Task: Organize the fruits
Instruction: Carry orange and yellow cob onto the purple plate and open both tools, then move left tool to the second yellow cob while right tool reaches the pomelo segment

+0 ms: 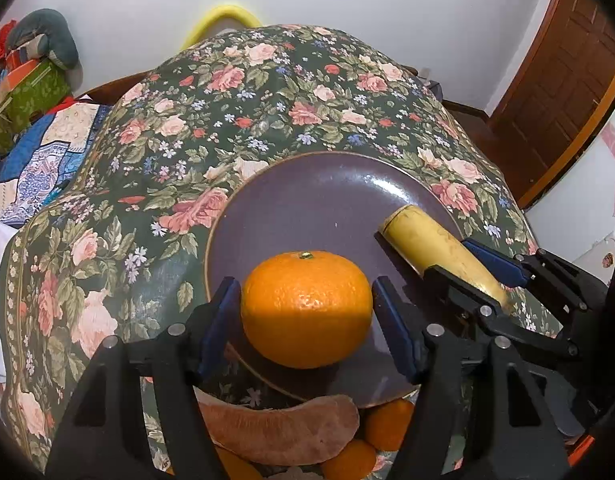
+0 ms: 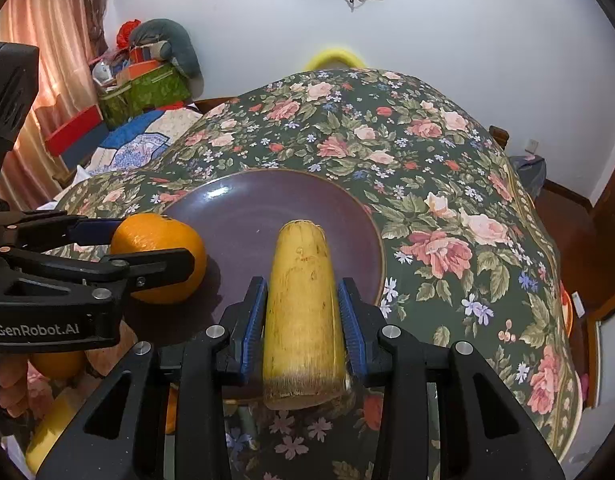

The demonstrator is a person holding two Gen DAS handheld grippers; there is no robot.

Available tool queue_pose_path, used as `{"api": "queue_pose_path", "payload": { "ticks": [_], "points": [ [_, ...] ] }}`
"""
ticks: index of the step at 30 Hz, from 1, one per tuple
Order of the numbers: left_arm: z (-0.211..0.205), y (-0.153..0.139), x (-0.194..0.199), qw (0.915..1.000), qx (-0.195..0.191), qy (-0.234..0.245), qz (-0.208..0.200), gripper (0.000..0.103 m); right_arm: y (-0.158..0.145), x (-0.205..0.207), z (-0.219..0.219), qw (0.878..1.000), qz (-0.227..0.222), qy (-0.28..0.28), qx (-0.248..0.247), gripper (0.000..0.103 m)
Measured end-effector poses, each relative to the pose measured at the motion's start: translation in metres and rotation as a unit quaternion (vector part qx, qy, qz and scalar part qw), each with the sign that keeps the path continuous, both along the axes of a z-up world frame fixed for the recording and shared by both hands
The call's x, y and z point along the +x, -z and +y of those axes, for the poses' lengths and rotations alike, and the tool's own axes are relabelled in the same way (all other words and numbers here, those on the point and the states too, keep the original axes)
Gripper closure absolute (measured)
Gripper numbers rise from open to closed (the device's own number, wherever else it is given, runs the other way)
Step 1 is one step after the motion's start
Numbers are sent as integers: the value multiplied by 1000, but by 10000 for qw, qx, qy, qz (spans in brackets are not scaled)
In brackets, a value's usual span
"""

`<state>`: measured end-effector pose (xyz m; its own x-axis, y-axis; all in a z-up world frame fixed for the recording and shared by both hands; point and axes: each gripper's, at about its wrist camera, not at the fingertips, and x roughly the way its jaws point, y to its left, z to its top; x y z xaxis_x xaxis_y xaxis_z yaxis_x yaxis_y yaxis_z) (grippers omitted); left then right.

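An orange [image 1: 306,308] sits on the near part of a purple plate [image 1: 307,200]. My left gripper [image 1: 306,312] has a blue pad on each side of it; the left pad touches, the right pad shows a small gap. In the right wrist view the left gripper [image 2: 147,248] reaches in from the left around the orange [image 2: 159,256]. My right gripper [image 2: 303,320] is shut on a yellow stalk piece [image 2: 301,312] whose far end lies over the plate [image 2: 267,208]. The stalk piece [image 1: 435,248] also shows in the left wrist view with the right gripper [image 1: 483,276].
The plate rests on a floral cloth [image 1: 227,120]. Below the plate's near rim lie a brown pod [image 1: 283,432] and more oranges [image 1: 387,424]. A cluttered bed [image 2: 139,132] stands left. A wooden door [image 1: 559,92] is at right.
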<state>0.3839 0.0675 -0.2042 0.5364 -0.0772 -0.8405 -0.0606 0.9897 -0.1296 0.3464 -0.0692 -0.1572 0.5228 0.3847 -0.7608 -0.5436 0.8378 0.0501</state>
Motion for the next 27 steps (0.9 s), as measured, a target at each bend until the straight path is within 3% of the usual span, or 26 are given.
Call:
{"api": "queue_pose_path", "payload": {
  "ticks": [7, 12, 27],
  "points": [
    [5, -9, -5, 9999, 1, -39, -113, 29, -1, -1, 3, 10000, 30, -47, -49, 69],
    [9, -20, -19, 9996, -28, -115, -249, 29, -11, -12, 2, 9999, -92, -57, -9, 52],
    [15, -87, -99, 9946, 99, -284, -998, 28, -66, -68, -14, 9985, -458, 39, 297, 51]
  ]
}}
